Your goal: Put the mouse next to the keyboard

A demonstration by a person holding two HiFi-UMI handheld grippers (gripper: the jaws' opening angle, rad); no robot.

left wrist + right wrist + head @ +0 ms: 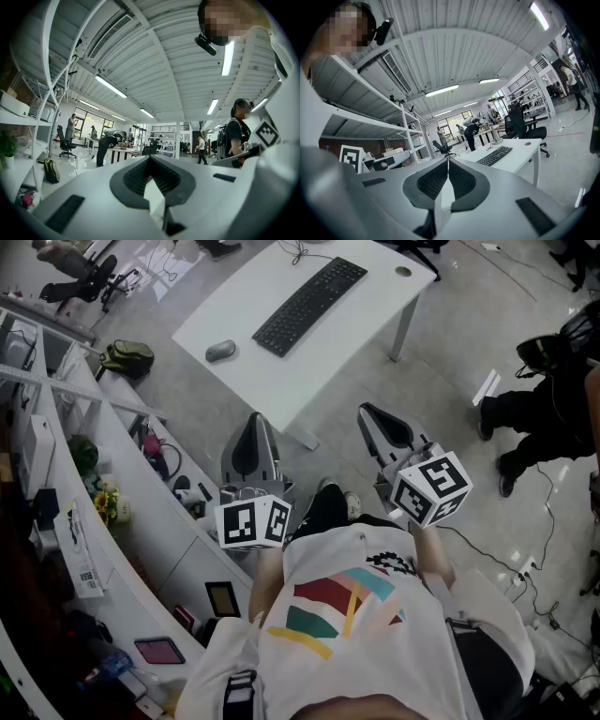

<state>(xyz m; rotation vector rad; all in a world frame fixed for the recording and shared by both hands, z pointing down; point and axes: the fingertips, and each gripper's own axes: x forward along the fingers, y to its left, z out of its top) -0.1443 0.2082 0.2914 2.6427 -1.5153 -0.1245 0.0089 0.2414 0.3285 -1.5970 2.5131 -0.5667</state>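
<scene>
mouse lies lengthwise toward keyboard — left gripper, right gripper both closed, empty

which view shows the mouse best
The head view: the mouse lies in full sight on the white table, apart from the keyboard. The right gripper view shows the keyboard but no mouse; the left gripper view shows neither.

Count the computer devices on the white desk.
2: the black keyboard lies diagonally across the desk; the grey mouse sits apart, toward its left edge. Its far end is cropped.
</scene>
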